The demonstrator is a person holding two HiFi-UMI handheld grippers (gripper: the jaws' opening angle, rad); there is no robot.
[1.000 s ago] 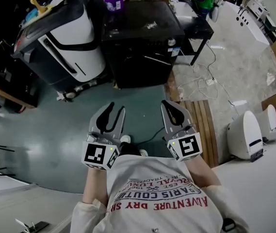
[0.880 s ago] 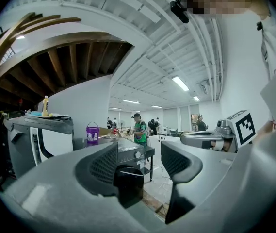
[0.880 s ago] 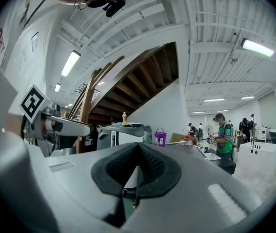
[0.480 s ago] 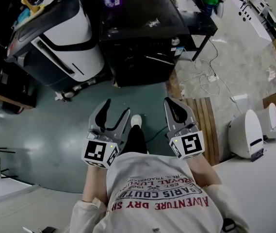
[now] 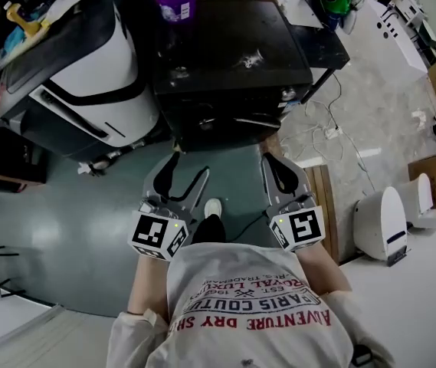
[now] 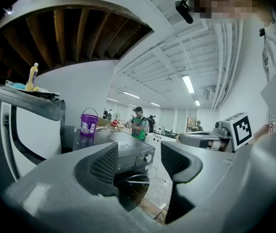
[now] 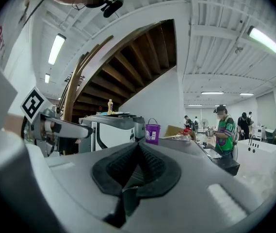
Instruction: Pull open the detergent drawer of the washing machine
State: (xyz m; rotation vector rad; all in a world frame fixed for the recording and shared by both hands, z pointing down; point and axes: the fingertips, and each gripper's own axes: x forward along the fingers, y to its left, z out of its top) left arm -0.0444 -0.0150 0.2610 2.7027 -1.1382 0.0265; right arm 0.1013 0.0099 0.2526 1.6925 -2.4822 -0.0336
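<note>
Facing the washer (image 5: 233, 60) now, and both grippers are held out in front of the person at about the same height, pointing nearly level at its front, which looks like a line-up for the drawer pull, not a grab yet. The left gripper (image 5: 188, 167) has its jaws spread wide; they have just been opening, and nothing sits between them but the view through to the machine. My read is that this is the working tool, readied to take the drawer's front edge. The right gripper (image 5: 273, 162) has its jaws pressed together on nothing, so it seems to be along for the ride or kept free to steady things. Where's the drawer? It isn't pulled out, and I can't pick it out. It ought to sit in the panel (image 6: 130, 162) along the top of the washer's front, left of the knob (image 6: 148, 158). In the left gripper view that strip shows right in the gap between the jaws, ahead of them and apart. No contact yet, so the pull has not begun.
</note>
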